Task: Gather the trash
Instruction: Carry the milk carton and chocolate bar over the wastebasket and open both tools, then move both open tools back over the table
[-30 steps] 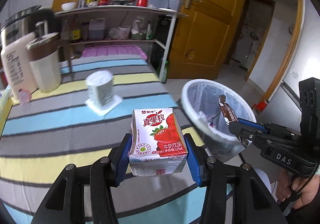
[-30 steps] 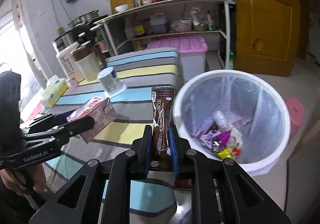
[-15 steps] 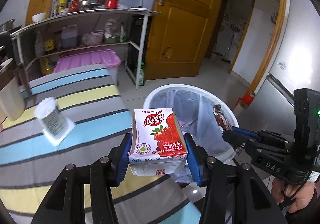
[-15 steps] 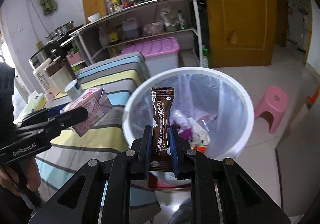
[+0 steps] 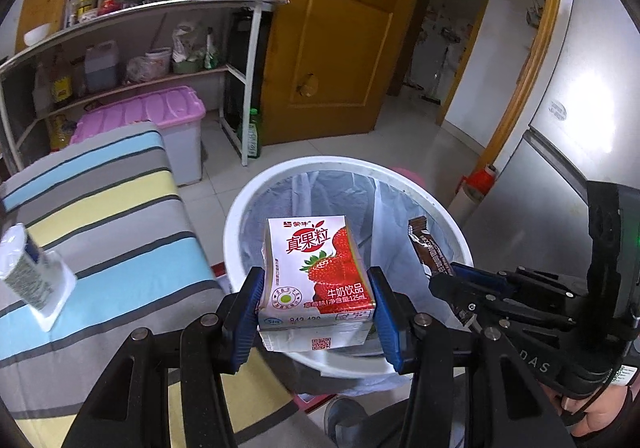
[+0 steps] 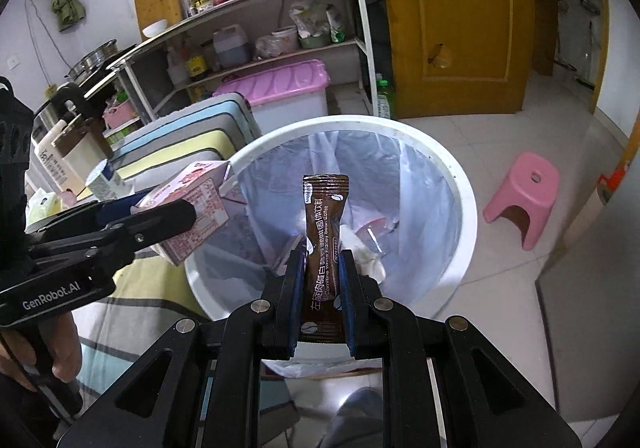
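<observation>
We see the striped bench (image 5: 104,208) to the left of the white bin (image 6: 460,184), which stands on the tiled floor with a clear liner and some rubbish at its bottom. A pink stool (image 6: 524,192) sits to the right of the bin. Our left gripper (image 5: 316,300) has its jaws clamped on the sides of a strawberry milk carton (image 5: 316,268), held over the bin's near-left rim. Our right gripper (image 6: 322,280) pinches an upright brown coffee sachet (image 6: 324,220) in narrow jaws, above the bin's opening. A white cup (image 5: 28,272) stands on the bench, well left of the bin.
</observation>
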A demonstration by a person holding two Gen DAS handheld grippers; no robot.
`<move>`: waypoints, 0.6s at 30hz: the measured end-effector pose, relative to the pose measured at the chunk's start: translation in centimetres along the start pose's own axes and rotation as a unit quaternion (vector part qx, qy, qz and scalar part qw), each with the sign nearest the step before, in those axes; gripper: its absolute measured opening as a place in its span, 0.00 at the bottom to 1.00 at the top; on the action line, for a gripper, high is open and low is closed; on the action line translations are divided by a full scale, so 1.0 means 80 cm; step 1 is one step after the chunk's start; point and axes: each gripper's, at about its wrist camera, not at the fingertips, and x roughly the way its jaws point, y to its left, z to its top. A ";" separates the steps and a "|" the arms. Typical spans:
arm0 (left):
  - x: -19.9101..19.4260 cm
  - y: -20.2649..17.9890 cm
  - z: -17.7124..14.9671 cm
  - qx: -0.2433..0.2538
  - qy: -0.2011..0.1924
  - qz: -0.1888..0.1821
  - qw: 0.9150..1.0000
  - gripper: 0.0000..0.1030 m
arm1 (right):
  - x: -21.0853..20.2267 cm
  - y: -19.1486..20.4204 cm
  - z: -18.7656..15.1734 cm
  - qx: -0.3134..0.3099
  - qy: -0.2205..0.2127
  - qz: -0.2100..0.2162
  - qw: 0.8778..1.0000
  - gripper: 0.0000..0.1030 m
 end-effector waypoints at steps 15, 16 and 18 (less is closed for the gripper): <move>0.005 0.003 0.007 -0.002 -0.006 -0.009 1.000 0.50 | 0.003 -0.003 0.001 0.003 0.000 -0.017 1.000 0.28; 0.002 0.003 0.007 -0.003 -0.008 -0.010 1.000 0.50 | 0.001 -0.002 0.001 0.002 -0.002 -0.017 1.000 0.28; -0.004 0.003 0.007 -0.003 -0.013 -0.010 1.000 0.50 | -0.003 -0.001 0.001 0.002 -0.006 -0.016 1.000 0.29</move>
